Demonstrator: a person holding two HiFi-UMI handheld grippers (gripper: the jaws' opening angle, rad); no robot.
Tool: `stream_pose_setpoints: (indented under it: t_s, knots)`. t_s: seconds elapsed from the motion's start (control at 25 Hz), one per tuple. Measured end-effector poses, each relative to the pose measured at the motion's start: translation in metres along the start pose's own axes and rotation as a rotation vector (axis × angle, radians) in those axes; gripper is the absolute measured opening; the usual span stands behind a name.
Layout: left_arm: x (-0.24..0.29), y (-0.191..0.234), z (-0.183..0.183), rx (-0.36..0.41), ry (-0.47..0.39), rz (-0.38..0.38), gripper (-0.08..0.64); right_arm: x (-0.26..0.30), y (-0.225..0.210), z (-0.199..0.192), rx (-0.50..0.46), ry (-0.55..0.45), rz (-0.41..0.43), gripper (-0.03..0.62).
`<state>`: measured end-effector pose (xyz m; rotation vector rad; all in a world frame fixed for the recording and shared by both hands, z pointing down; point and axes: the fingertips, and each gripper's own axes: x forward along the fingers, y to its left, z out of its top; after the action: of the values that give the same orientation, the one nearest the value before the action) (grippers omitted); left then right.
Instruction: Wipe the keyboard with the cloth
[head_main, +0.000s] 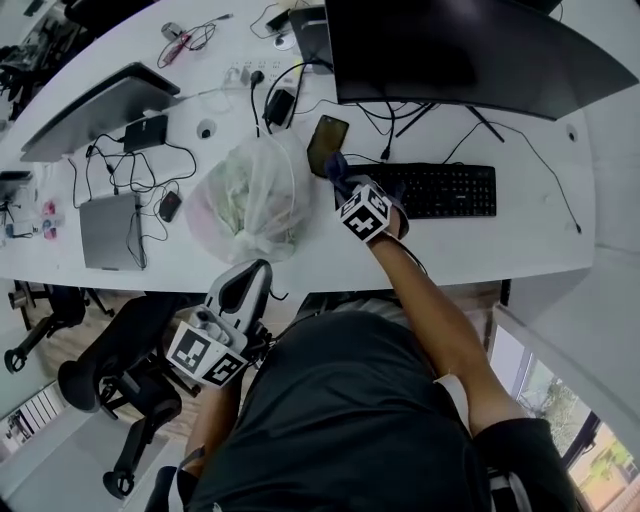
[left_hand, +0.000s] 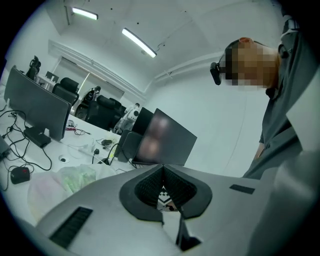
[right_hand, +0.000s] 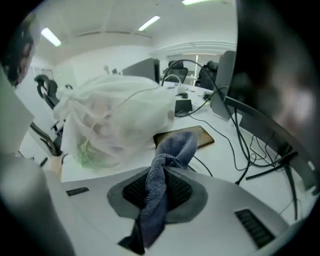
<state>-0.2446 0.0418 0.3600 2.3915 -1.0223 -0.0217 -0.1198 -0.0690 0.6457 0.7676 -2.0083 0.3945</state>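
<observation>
The black keyboard (head_main: 450, 190) lies on the white desk (head_main: 520, 245) under the monitor. My right gripper (head_main: 342, 186) hovers at the keyboard's left end, shut on a blue cloth (head_main: 335, 166). In the right gripper view the cloth (right_hand: 172, 147) is pinched between the jaws of that gripper (right_hand: 159, 172) and bunches up past their tips. The keyboard is out of that view. My left gripper (head_main: 257, 270) is held low by my body, short of the desk's front edge. Its jaws meet at the tip in the left gripper view (left_hand: 162, 169), with nothing between them.
A filled translucent plastic bag (head_main: 255, 195) sits left of the keyboard, and a phone (head_main: 326, 143) lies behind the cloth. A large monitor (head_main: 460, 45) stands at the back. Cables, a laptop (head_main: 95, 105), and small devices cover the desk's left side. Office chairs (head_main: 120, 380) stand below.
</observation>
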Motion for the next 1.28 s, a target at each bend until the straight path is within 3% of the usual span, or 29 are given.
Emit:
stream_pose_setpoints:
  t_s: [0.04,0.16,0.24,0.44,0.52,0.6,0.72,0.8,1.0,1.08,1.2,1.28]
  knots:
    - [-0.002,0.001,0.001,0.005,0.0,0.005,0.005,-0.007,-0.013,-0.001,0.045,-0.016,-0.007,0.055]
    - [-0.01,0.011,-0.004,-0.01,0.006,0.036,0.005,-0.029,-0.073,-0.027,0.203,-0.014,-0.155,0.055]
    - [-0.012,0.015,-0.009,-0.032,0.009,0.051,0.005,-0.025,-0.08,-0.031,0.27,-0.02,-0.171,0.055]
    - [-0.002,0.009,0.001,0.004,0.017,0.041,0.005,0.012,0.009,0.021,0.041,-0.027,0.049,0.055]
    - [0.0,0.014,0.013,0.041,-0.002,0.05,0.006,0.007,0.014,0.031,0.053,-0.062,0.112,0.055]
    - [-0.004,0.026,0.021,0.064,-0.029,0.073,0.005,-0.005,0.007,0.023,0.038,-0.077,0.125,0.055]
    - [-0.02,0.048,0.021,0.056,-0.058,0.123,0.005,-0.019,-0.004,-0.02,0.017,-0.039,0.14,0.055]
    - [-0.031,0.059,0.021,0.05,-0.072,0.153,0.005,-0.038,-0.03,-0.053,0.06,-0.007,0.071,0.055]
    - [-0.052,0.082,0.012,0.024,-0.106,0.212,0.005,-0.113,-0.135,-0.162,0.162,0.213,-0.277,0.055]
    - [-0.058,0.086,0.007,0.012,-0.112,0.225,0.005,-0.13,-0.153,-0.186,0.193,0.273,-0.36,0.055]
    - [-0.058,0.087,0.0,-0.003,-0.111,0.231,0.005,-0.107,-0.123,-0.169,0.161,0.272,-0.305,0.055]
    - [-0.056,0.086,-0.002,-0.009,-0.109,0.228,0.005,-0.079,-0.083,-0.139,0.076,0.263,-0.251,0.055]
